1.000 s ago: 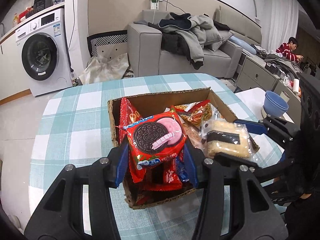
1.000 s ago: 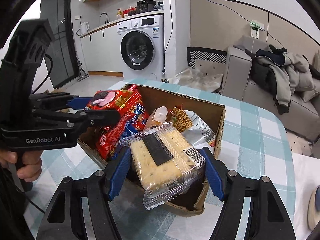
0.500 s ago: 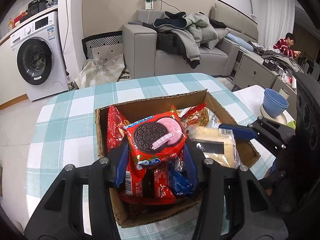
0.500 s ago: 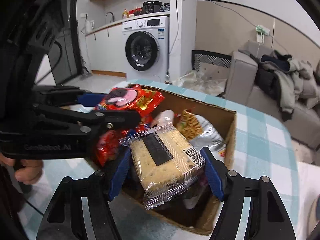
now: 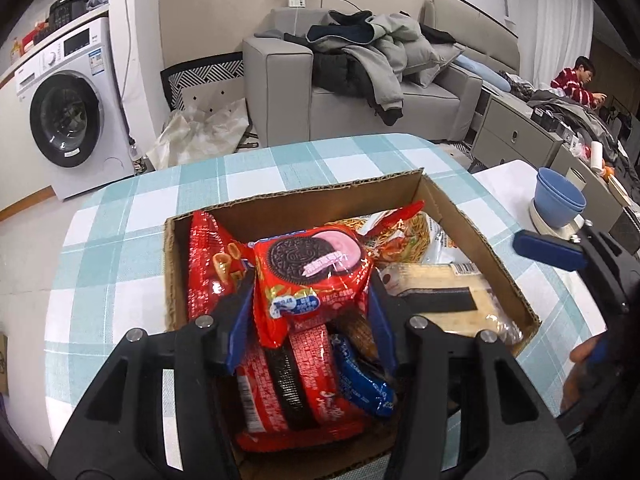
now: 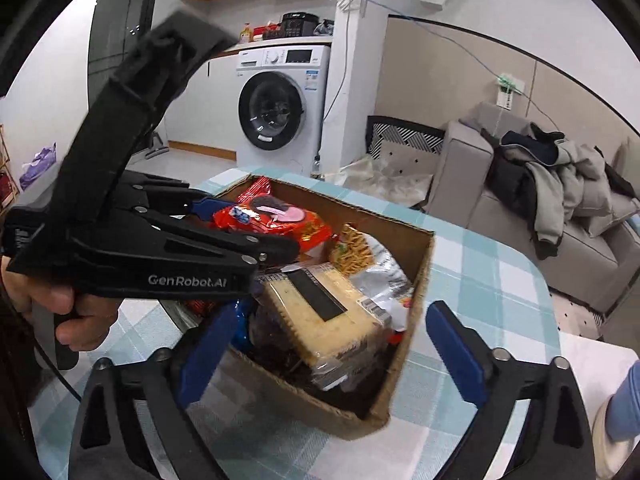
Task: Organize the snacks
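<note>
With right claw (image 6: 320, 344) opening over the clear-wrapped cracker pack (image 6: 320, 312) in the brown cardboard box (image 5: 476, 240), lower left claw (image 5: 308, 320), clamped on the red Oreo packet (image 5: 316, 276), and release gently.

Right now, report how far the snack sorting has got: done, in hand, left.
Done: the cracker pack lies in the cardboard box on other snacks, with the right gripper jaws opening, clear of it. In hand: the left gripper is shut on the red Oreo pack, held over the box. Left: setting that pack down; I see no other loose snacks on the table.
</note>
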The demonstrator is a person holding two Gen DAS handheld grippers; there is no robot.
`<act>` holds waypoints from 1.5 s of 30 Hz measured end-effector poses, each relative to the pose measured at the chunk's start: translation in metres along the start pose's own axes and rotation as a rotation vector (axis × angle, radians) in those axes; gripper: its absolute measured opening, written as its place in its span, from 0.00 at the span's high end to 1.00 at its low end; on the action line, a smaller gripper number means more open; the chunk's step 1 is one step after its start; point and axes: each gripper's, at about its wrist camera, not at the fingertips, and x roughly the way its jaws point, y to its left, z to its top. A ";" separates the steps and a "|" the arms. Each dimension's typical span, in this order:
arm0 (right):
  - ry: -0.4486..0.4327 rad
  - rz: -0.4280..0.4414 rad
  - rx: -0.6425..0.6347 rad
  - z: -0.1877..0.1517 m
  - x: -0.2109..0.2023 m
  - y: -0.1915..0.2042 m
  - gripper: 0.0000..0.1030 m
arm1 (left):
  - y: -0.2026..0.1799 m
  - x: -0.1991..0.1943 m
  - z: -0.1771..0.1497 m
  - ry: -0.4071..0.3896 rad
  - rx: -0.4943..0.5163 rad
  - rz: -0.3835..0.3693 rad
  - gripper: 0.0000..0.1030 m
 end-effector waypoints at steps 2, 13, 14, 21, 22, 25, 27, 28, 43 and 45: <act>-0.001 -0.028 0.004 -0.003 -0.004 -0.002 0.03 | 0.002 -0.003 -0.002 -0.002 -0.014 -0.019 0.49; -0.036 -0.020 0.127 -0.019 -0.025 -0.019 0.00 | 0.003 -0.056 -0.021 -0.097 -0.004 -0.002 0.01; -0.045 -0.008 0.144 -0.021 -0.028 -0.021 0.00 | 0.003 -0.062 -0.025 -0.116 -0.010 -0.006 0.01; -0.114 0.048 0.202 -0.030 -0.050 -0.015 0.00 | 0.008 -0.100 -0.057 -0.193 -0.051 0.022 0.01; -0.123 0.052 0.200 -0.031 -0.053 -0.013 0.00 | 0.010 -0.104 -0.061 -0.204 -0.060 0.026 0.01; -0.155 0.064 0.194 -0.036 -0.064 -0.005 0.00 | 0.014 -0.114 -0.074 -0.211 -0.088 0.031 0.01; -0.176 0.080 0.193 -0.040 -0.071 -0.001 0.00 | 0.015 -0.120 -0.083 -0.221 -0.092 0.043 0.01; -0.183 0.083 0.192 -0.042 -0.073 0.000 0.00 | 0.016 -0.123 -0.088 -0.229 -0.093 0.051 0.01; -0.227 0.084 0.208 -0.075 -0.082 0.014 0.00 | 0.021 -0.133 -0.142 -0.298 -0.092 0.142 0.01; -0.241 0.082 0.211 -0.078 -0.081 0.014 0.01 | 0.021 -0.131 -0.144 -0.311 -0.091 0.142 0.01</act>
